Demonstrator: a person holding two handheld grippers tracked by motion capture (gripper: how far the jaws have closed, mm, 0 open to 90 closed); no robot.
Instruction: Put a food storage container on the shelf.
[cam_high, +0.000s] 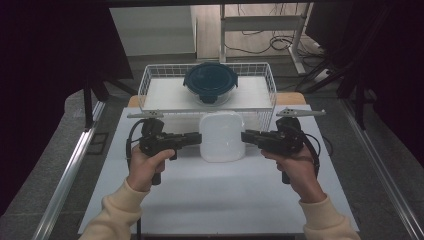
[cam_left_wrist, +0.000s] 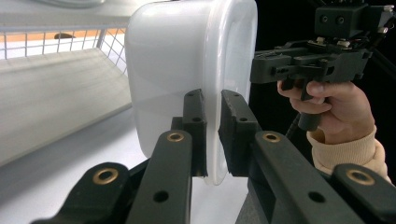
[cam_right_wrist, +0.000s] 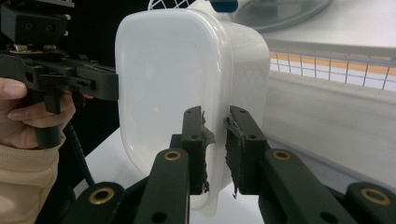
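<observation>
Container: a white plastic container (cam_high: 222, 136) sits on the white table (cam_high: 200, 200), just in front of the wire basket (cam_high: 150, 80).
Long axis: runs away from the person, toward the basket.
Left gripper (cam_high: 196, 138): at the container's left side, jaws closed on its rim (cam_left_wrist: 212, 135).
Right gripper (cam_high: 246, 136): at the opposite side, jaws pinching the rim there too (cam_right_wrist: 215, 140).
Key relation: the container lies between the two grippers, equally near both; a level two-handed lift looks likely.
Beyond: a round dish with a dark lid (cam_high: 210, 82) rests inside the basket.
</observation>
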